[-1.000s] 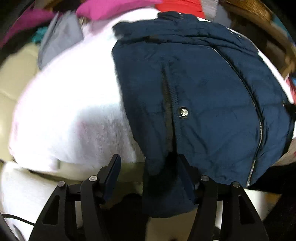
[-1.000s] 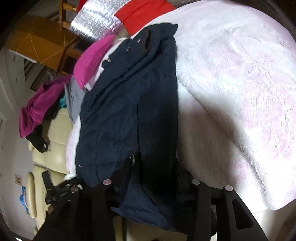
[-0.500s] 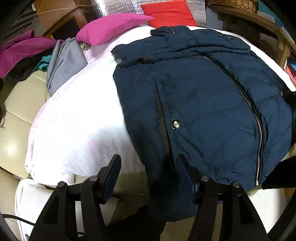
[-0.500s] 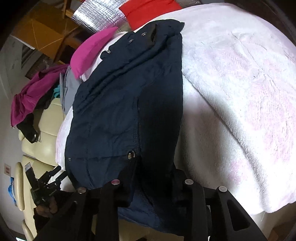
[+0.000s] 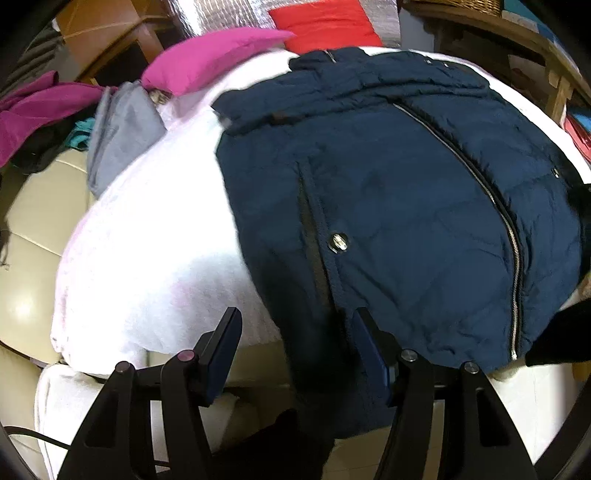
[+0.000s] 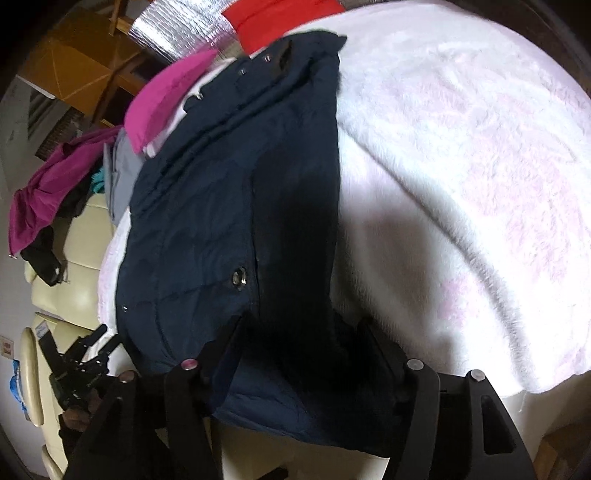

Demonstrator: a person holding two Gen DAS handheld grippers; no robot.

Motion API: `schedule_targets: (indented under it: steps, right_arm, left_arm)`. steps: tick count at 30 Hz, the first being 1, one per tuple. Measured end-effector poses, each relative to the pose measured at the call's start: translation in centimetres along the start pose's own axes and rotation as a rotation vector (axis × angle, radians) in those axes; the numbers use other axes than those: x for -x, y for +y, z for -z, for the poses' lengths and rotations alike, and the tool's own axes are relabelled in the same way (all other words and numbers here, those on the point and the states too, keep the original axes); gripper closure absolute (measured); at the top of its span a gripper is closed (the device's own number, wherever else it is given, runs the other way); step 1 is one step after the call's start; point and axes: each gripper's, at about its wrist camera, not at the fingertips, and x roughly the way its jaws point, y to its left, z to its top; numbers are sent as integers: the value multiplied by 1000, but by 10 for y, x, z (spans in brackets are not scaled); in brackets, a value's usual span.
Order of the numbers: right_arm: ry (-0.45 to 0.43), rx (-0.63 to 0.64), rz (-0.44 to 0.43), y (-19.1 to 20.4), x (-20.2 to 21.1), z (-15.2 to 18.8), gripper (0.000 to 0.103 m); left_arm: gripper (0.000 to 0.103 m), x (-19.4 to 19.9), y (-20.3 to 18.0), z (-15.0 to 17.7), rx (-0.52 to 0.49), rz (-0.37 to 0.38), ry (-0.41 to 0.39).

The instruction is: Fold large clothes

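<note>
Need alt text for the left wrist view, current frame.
A navy zip-up jacket lies spread on a white fluffy blanket, its near hem hanging between the open fingers of the left hand-held gripper. Behind it sit a pink cushion, a red cushion and a grey garment.

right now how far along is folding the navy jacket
Done: the navy jacket lies spread, zipped, on the white blanket. In hand: its hem sits between the fingers of the left gripper and right gripper; whether they grip is unclear. Left: every fold.
</note>
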Motion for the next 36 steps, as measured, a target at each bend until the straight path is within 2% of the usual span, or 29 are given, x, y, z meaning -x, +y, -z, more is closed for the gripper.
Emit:
schedule_targets:
  steps: [1, 3, 5, 9, 10, 11, 13, 14, 15, 18, 19, 20, 21, 22, 23, 27, 30, 32, 35, 36]
  right_arm:
    - [4, 18, -5, 4, -1, 1, 38]
    - [17, 59, -37, 14, -1, 4, 50]
    - [3, 110, -37, 22, 2, 6, 51]
    - [28, 76, -35, 14, -2, 5, 51]
    - [39, 64, -43, 11, -4, 5, 51]
    - [43, 63, -47, 11, -4, 5, 51]
    - [44, 84, -48, 15, -2, 7, 51]
    - [41, 96, -52, 16, -1, 8, 56]
    - [30, 114, -70, 20, 3, 8, 62]
    - [-38, 163, -154, 30, 19, 8, 65]
    - [-46, 174, -156, 31, 20, 8, 65]
    - [-38, 176, -144, 32, 18, 8, 62]
    - [-4, 155, -122, 28, 10, 7, 54]
    - [23, 131, -106, 22, 4, 7, 50]
    - [48, 107, -83, 17, -3, 7, 50]
    - [41, 101, -103, 16, 0, 7, 50]
    - [42, 126, -72, 17, 0, 9, 52]
    - [60, 98, -70, 12, -5, 7, 52]
    - [60, 104, -67, 11, -2, 9, 53]
    - [60, 111, -60, 14, -2, 9, 54]
  left_arm:
    - [40, -2, 0, 1, 2, 19, 16]
    - [40, -10, 2, 1, 19, 88, 65]
    - [40, -19, 6, 2, 63, 171, 114]
    - [40, -20, 19, 1, 144, 272, 108]
    - [43, -20, 25, 1, 180, 310, 102]
    - [55, -21, 29, 1, 201, 328, 100]
    - [71, -22, 36, 2, 235, 339, 100]
    - [76, -22, 39, 2, 254, 349, 101]
    - [78, -22, 43, 4, 279, 368, 101]
    - [78, -25, 55, 4, 338, 414, 108]
    - [77, -27, 54, 6, 343, 407, 118]
    - [67, -30, 54, 6, 345, 396, 137]
    - [58, -33, 53, 7, 346, 390, 159]
    - [43, -37, 51, 7, 346, 388, 175]
    - [38, -42, 52, 6, 342, 387, 195]
    - [38, -58, 38, 12, 301, 361, 289]
    - [40, -61, 32, 12, 283, 362, 296]
    - [64, -60, 29, 11, 273, 370, 283]
    - [80, -59, 23, 9, 259, 355, 270]
    - [81, -58, 22, 9, 258, 356, 266]
